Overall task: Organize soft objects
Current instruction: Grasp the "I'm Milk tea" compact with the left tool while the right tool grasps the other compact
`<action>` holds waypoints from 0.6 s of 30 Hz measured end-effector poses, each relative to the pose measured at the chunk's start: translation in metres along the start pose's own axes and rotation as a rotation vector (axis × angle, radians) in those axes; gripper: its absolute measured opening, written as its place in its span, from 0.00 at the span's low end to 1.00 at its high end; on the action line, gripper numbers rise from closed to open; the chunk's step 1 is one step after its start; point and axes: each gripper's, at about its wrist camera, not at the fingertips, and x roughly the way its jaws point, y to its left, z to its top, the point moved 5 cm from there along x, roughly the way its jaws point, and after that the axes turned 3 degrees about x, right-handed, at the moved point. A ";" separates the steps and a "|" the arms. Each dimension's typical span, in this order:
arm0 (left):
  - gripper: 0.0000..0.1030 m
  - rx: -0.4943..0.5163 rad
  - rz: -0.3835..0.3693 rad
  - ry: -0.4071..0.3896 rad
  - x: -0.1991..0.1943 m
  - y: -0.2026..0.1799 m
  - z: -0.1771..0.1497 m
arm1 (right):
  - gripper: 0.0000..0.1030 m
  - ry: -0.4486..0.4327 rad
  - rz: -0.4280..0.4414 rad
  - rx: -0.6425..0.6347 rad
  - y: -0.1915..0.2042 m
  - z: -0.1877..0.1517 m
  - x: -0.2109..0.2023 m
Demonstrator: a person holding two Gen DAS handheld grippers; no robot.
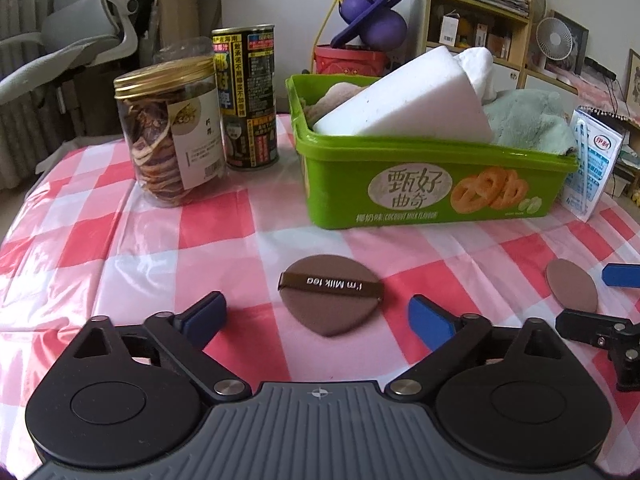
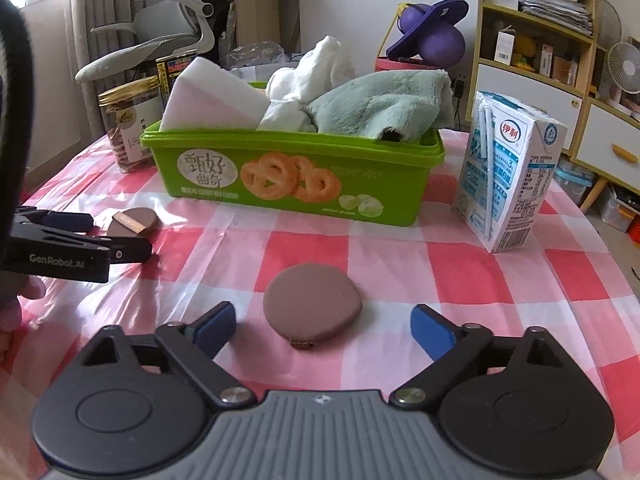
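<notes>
Cookie tub (image 1: 420, 188) at table centre, holding sponge block (image 1: 408, 96) and towels (image 1: 528, 120). Jar (image 1: 172, 136) and can (image 1: 248, 100) left of tub, milk carton (image 2: 508, 176) right. Two powder puffs (image 1: 330, 300) (image 2: 312, 306) in front.

- We count two brown makeup puffs, one with a strap (image 1: 331, 305) and one with its plain side up (image 2: 313, 306).
- We see one green cookie box (image 1: 424, 184).
- In it we count one white sponge block (image 1: 412, 96), one white cloth (image 2: 316, 76) and one mint towel (image 2: 384, 108).
- We see one jar (image 1: 172, 136), one can (image 1: 249, 98) and one milk carton (image 2: 508, 172).
</notes>
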 end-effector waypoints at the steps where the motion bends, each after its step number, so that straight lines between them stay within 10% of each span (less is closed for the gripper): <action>1: 0.84 -0.001 0.001 -0.005 0.000 0.000 0.001 | 0.65 -0.003 0.000 0.000 -0.001 0.000 0.000; 10: 0.56 -0.017 0.009 -0.018 -0.002 -0.001 0.006 | 0.30 -0.017 0.022 -0.019 0.005 0.005 -0.001; 18: 0.52 -0.037 -0.001 0.000 -0.006 0.002 0.007 | 0.27 -0.001 0.046 -0.037 0.011 0.007 -0.002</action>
